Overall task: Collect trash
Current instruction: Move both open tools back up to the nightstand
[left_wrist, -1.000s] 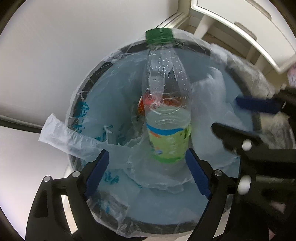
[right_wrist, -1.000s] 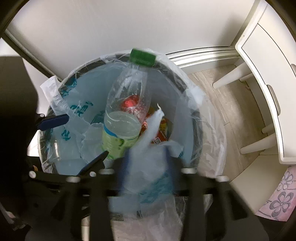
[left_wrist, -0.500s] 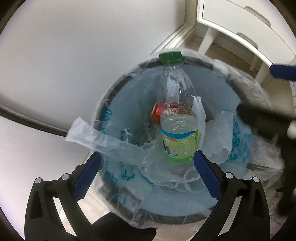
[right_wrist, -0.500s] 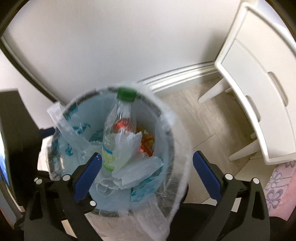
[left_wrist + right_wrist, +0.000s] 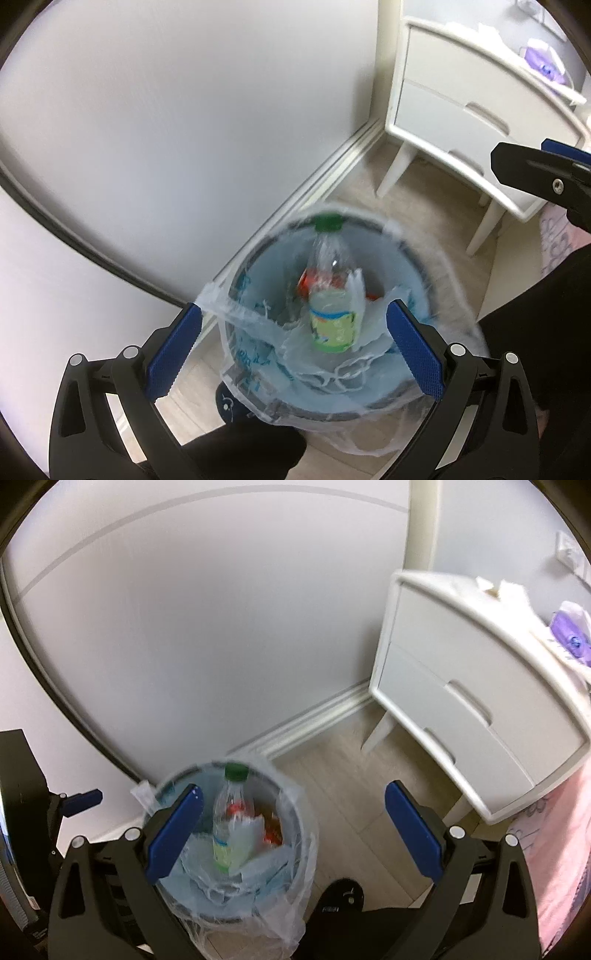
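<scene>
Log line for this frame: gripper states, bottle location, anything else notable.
left gripper: open | right gripper: open | bottle: standing in lined trash bin, green cap up | nightstand: beside bin

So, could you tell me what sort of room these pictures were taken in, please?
Most likely a bedroom corner at home. A white nightstand with two drawers stands on slim legs by the wall, pink floral bedding lies beside it, and a lined trash bin sits on a pale wood-look floor.

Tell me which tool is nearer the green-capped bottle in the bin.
Left. The left tool hangs open right above the bottle. The right tool, also open, sits higher and off toward the nightstand.
</scene>
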